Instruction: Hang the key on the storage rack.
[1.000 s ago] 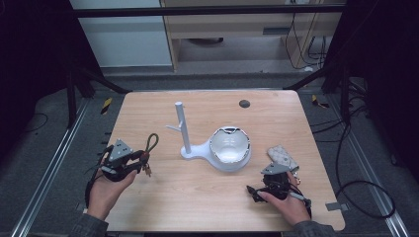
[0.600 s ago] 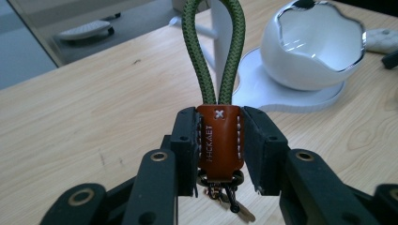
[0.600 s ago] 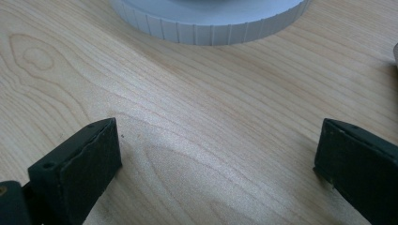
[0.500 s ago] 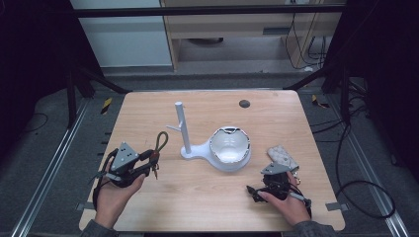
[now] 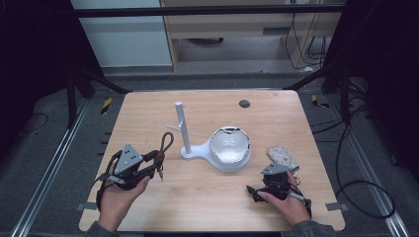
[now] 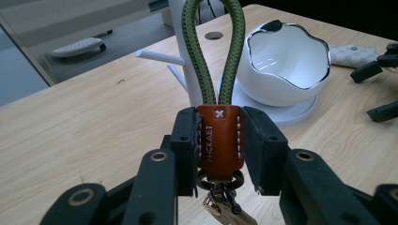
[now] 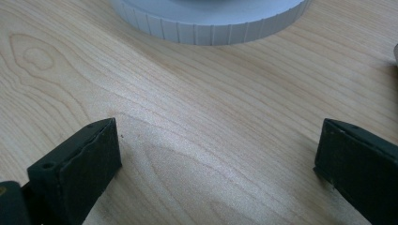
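Jaws of your left hand-held gripper (image 6: 218, 140) are pinched on the brown leather tab (image 6: 219, 140) of the key strap, so the green cord loop (image 6: 213, 51) stands up in front of them and the keys (image 6: 225, 206) dangle below. In the high view that hand-held gripper (image 5: 148, 165) hangs over the left part of the tabletop (image 5: 148, 123), a little short of the white stand (image 5: 184, 131) with its side peg (image 6: 157, 57). The likely step is to hang the loop on that peg. Keep the tab squeezed and the loop open and upright, line its opening up with the peg's free tip, then slide it along before you let go. Watch the white bowl (image 5: 230, 146) on the stand's base just beyond; a wide swing could clip it. Your right hand-held gripper (image 7: 218, 164) rests low on the tabletop near the base with its jaws spread and nothing between them; a patterned pouch (image 5: 282, 157) lies beside it.
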